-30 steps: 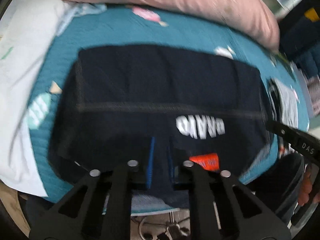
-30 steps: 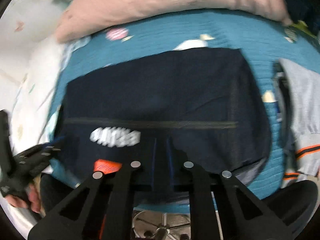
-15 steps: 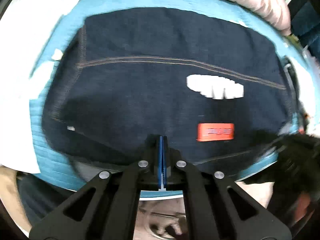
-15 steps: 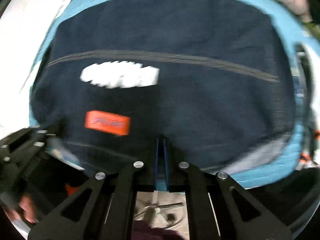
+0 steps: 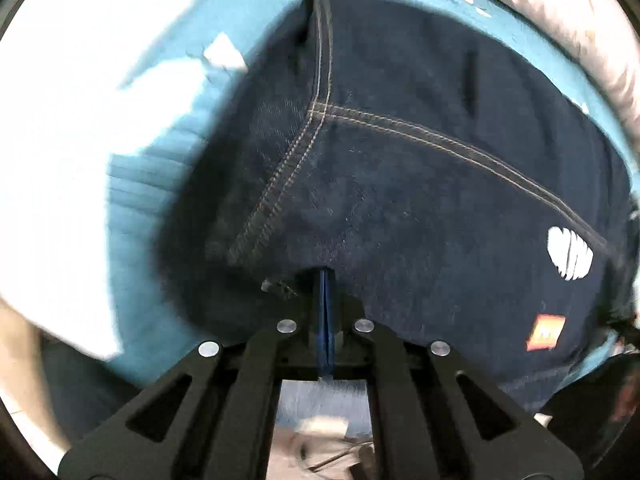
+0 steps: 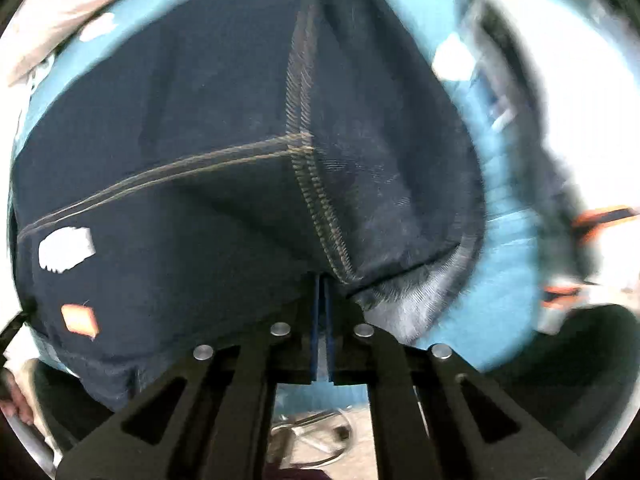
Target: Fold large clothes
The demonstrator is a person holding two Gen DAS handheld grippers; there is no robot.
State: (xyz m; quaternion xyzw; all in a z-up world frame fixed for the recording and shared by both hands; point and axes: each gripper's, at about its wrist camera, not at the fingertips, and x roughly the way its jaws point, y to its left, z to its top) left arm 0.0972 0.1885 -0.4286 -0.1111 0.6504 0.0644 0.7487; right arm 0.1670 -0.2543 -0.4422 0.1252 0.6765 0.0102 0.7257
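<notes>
The dark denim garment [image 5: 420, 184], with tan double stitching, a white print [image 5: 570, 254] and an orange patch [image 5: 546, 333], lies folded on the teal bed cover [image 5: 160, 184]. The left claw [image 5: 325, 312] is pinched tight on its near hem at 6 o'clock; the right claw [image 6: 321, 312] is likewise clamped on the hem. Bare cover shows at 9 o'clock in the left view, and a pink pillow [image 5: 560, 28] at 1 o'clock.
</notes>
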